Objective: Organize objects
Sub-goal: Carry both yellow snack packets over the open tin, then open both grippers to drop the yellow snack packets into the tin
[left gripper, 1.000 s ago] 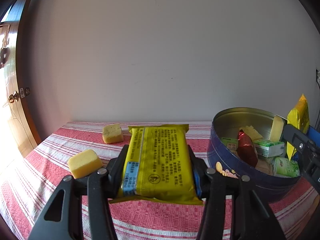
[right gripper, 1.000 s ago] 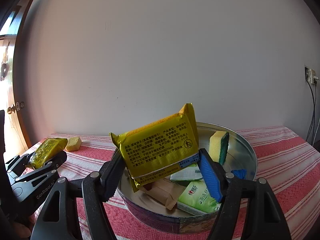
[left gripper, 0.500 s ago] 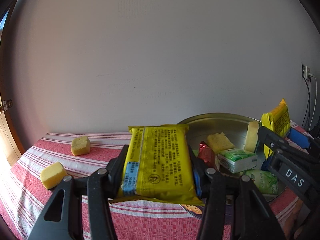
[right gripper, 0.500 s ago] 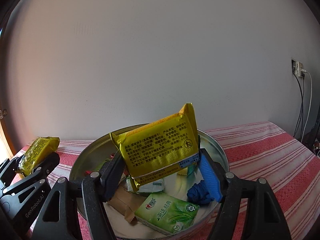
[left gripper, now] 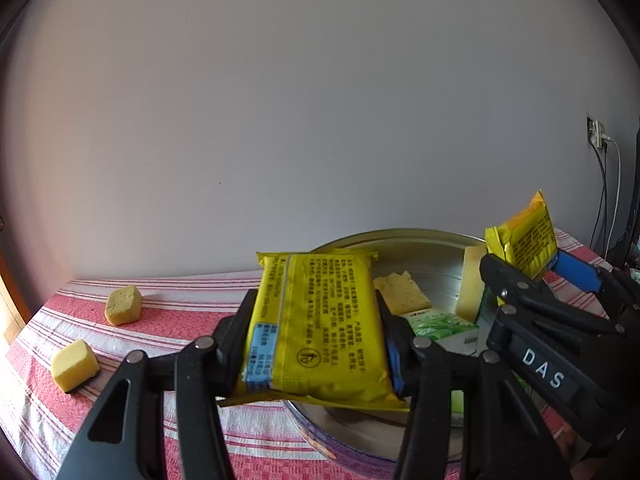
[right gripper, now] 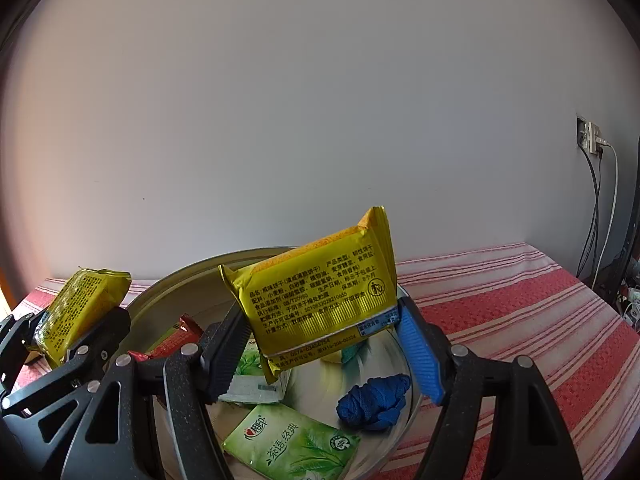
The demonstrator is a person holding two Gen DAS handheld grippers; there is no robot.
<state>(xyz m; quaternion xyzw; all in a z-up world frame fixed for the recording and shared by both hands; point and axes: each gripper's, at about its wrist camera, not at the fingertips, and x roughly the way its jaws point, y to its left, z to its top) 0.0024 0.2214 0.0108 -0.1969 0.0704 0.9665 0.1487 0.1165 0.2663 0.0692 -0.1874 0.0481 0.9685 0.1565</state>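
Note:
My left gripper is shut on a yellow biscuit packet, held flat over the near left rim of the round metal tin. My right gripper is shut on a second yellow biscuit packet, tilted with its right end up, over the tin. Each gripper shows in the other's view: the right one with its packet at the tin's right side, the left one with its packet at the tin's left side.
Inside the tin lie green tea packets, a red wrapper, a blue knotted bundle and sponges. Two yellow sponge cubes sit on the red striped tablecloth at left. Cables hang at the right wall.
Both hands swung right across the table, the left farther. The left packet now hangs over the tin's rim instead of the cloth beside it. Both grips are unchanged.

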